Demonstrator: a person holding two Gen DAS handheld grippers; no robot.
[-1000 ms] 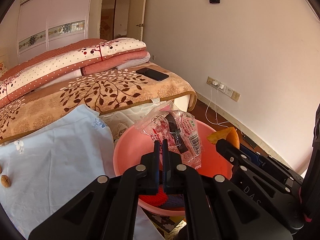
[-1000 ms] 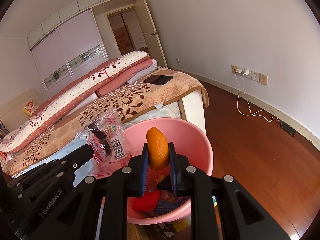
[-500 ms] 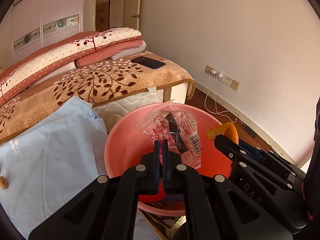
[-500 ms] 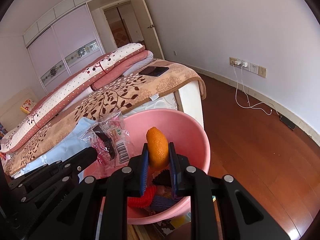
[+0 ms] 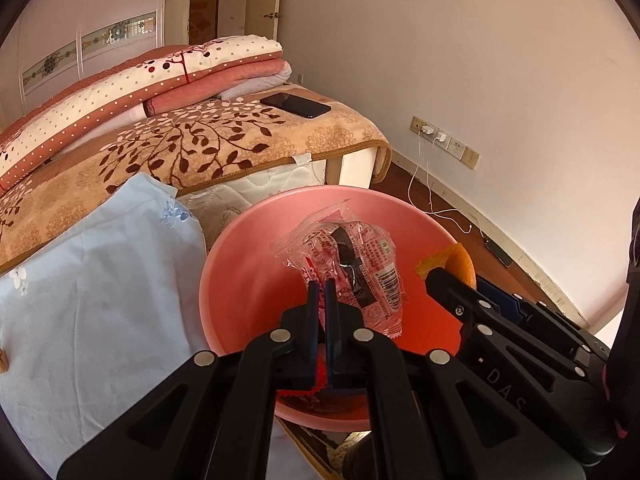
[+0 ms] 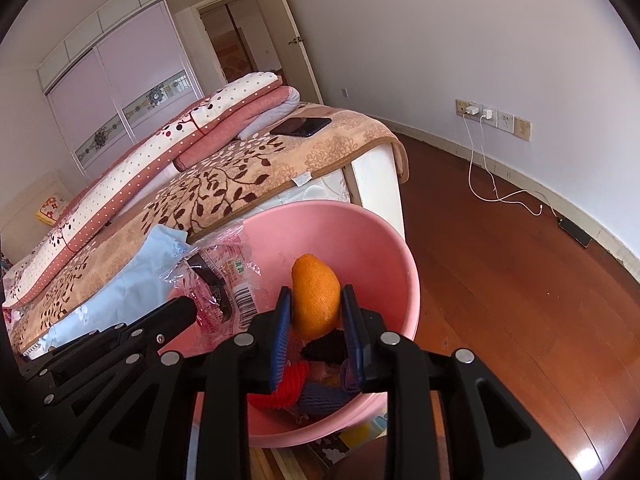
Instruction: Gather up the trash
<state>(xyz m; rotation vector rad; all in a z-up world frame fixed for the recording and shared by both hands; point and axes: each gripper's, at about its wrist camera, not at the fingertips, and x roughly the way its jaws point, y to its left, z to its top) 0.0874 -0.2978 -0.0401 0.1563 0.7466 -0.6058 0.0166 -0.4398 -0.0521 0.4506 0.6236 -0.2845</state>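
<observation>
Trash is what both tools carry over the pink basin [image 5: 240, 248], which sits on the floor just beside the bed [image 5: 224, 148]. Starting at the left, the left gripper [image 5: 319, 286] has its jaws pinched together on the near edge of a clear plastic wrapper [image 5: 360, 268], and the crinkled packet stands up ahead of the fingertips, above the basin's hollow. That hold takes in only a thin margin of film, so the wrapper could slide free early; light as it is, it might drift over the rim towards the pale blue cloth [image 5: 100, 280] to the tool's left and miss the basin. Further right, the right gripper [image 6: 316, 304] has an orange peel [image 6: 316, 300] between its pads, and the jaws are opening; the pads look to be barely touching the peel, though from this angle contact is hard to judge. Below and just ahead of that tool lie red and dark scraps [image 6: 308, 388] already in the basin. The peel should fall among them, but it hangs near the right-hand rim, so a tilt or a sticky pad could send it bouncing onto the wooden floor [image 6: 500, 300].
</observation>
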